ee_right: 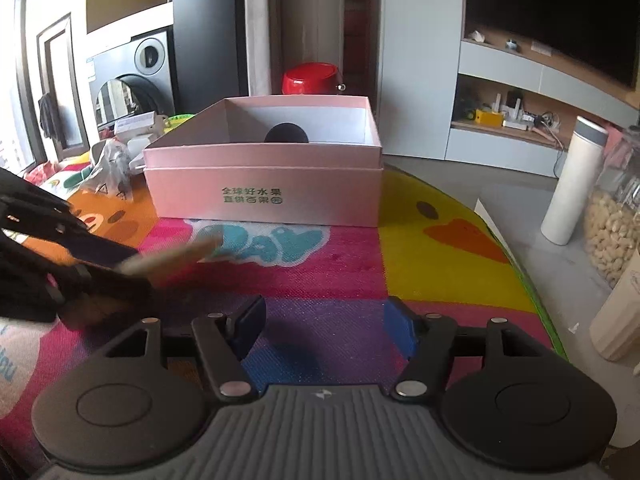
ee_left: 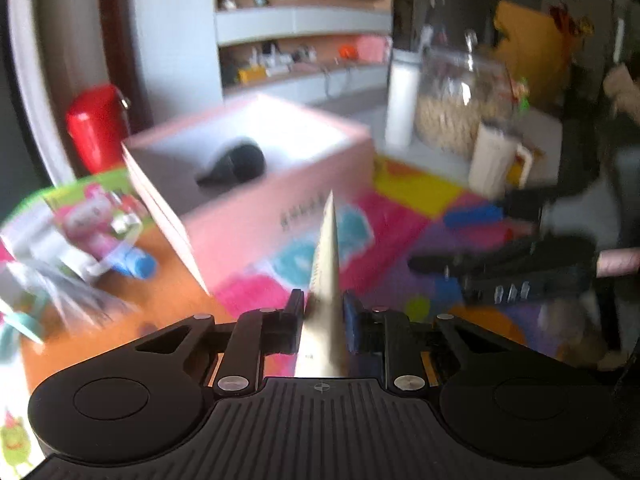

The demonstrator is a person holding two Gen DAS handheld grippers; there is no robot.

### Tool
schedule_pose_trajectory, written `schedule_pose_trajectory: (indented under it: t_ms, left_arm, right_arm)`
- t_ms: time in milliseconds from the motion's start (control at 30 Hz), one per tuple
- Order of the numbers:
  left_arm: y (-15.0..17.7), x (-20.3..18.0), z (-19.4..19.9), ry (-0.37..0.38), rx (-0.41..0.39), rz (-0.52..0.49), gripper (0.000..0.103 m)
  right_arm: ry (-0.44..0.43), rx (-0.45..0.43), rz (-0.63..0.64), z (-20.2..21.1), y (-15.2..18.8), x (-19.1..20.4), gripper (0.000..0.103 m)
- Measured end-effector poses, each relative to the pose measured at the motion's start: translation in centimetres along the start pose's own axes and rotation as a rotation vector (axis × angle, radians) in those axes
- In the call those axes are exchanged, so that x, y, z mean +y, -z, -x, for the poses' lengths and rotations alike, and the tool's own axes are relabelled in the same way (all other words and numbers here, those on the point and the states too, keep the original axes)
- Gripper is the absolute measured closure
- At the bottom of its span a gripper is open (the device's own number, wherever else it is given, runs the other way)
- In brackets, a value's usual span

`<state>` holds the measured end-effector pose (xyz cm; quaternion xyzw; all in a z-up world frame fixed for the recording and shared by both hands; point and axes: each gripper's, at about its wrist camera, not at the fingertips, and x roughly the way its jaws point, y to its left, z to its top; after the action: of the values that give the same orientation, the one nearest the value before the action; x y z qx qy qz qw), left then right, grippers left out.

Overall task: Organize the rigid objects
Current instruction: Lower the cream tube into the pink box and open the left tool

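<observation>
Colourful mat [ee_right: 340, 280]; blurred left tool [ee_left: 323, 316] clamps card [ee_left: 326, 264].

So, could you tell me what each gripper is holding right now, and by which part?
The left gripper is shut on a thin cream-coloured card, pinched at its near end, the far tip pointing towards the pink box. The right gripper is open, holding nothing.

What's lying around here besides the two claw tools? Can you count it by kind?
Pink box: 1
Dark rounded object in the box: 1
Pale flat item in the left gripper: 1
Red pot: 1
White bottle: 1
Glass jar of nuts: 1
Total: 6
</observation>
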<state>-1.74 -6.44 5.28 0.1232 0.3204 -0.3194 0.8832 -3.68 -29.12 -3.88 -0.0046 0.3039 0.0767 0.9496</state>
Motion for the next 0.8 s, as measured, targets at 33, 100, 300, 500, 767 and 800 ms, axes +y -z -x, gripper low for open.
schedule_pose_trajectory:
  t_ms: [33,100,300,500,767,800]
  left_arm:
    - [-0.5,0.2,0.4,-0.005,-0.022,0.005,0.079]
    - [-1.7,0.4,1.2,-0.008,-0.067,0.015,0.080]
    - [-7.8,1.3,2.7,-0.052,-0.231,-0.009,0.080]
    - [-13.6,7.4,-4.2,0.034,-0.077,0.244,0.079]
    - [-5.7,12.1,-2.0,-0.102,-0.150,0.426,0.079]
    - [-4.4,12.8,-1.2,-0.141,-0.157,0.446,0.079]
  right_arm:
    - [-0.001,-0.001,-0.004,0.0,0.0,0.0,0.037]
    - [-0.004,-0.003,-0.009,-0.1,-0.1,0.0,0.037]
    - [0.002,-0.005,-0.009,0.0,0.0,-0.2,0.037]
    - [0.002,0.005,-0.010,0.1,-0.2,0.0,0.037]
    - [-0.014,-0.045,0.120,1.2,-3.3,2.0,0.035]
    - [-0.033,-0.041,0.126,1.0,-3.9,2.4,0.035]
